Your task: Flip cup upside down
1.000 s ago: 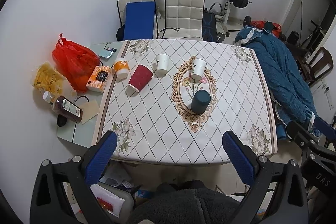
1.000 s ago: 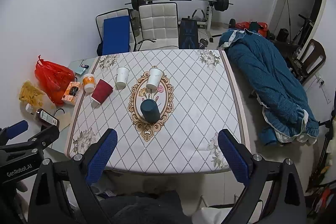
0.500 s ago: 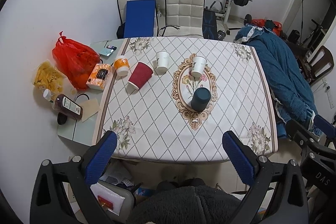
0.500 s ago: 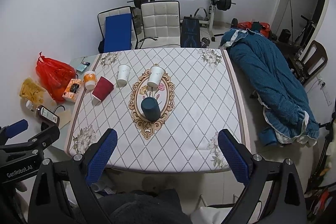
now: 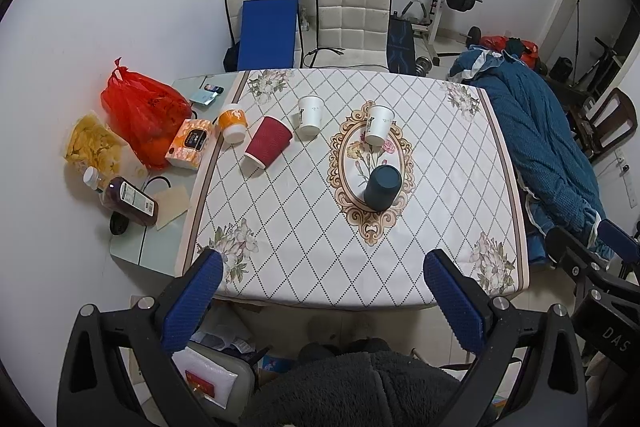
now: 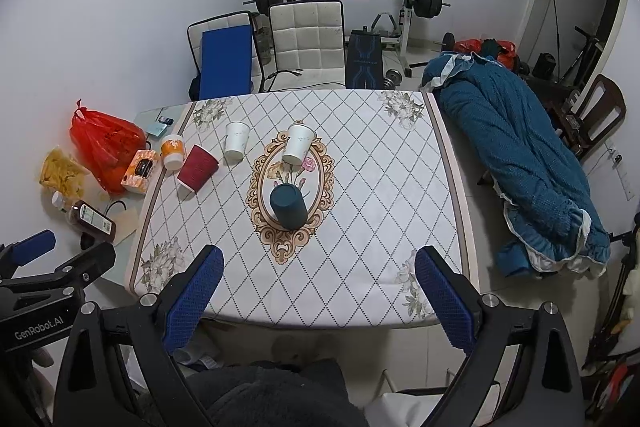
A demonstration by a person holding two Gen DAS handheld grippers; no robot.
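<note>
Several cups stand on the patterned tablecloth [image 5: 304,227]. A dark teal cup [image 5: 383,187] stands bottom-up in the oval medallion; it also shows in the right wrist view [image 6: 289,206]. Two white paper cups [image 5: 378,125] [image 5: 311,115] stand upright with mouths up behind it. A red ribbed cup [image 5: 268,142] and an orange-white cup [image 5: 232,121] stand bottom-up at the left. My left gripper [image 5: 323,301] and right gripper [image 6: 319,297] are both open and empty, held high above the table's near edge, far from the cups.
A red bag [image 5: 144,111], tissue box [image 5: 190,143], snack bag [image 5: 94,147] and sauce bottle [image 5: 126,201] lie on the left strip of table. Chairs [image 5: 352,23] and a barbell rack stand behind. A blue quilt [image 5: 548,143] lies to the right.
Both grippers have drifted slightly up and back, so the table sits a little lower in view. No cup has moved.
</note>
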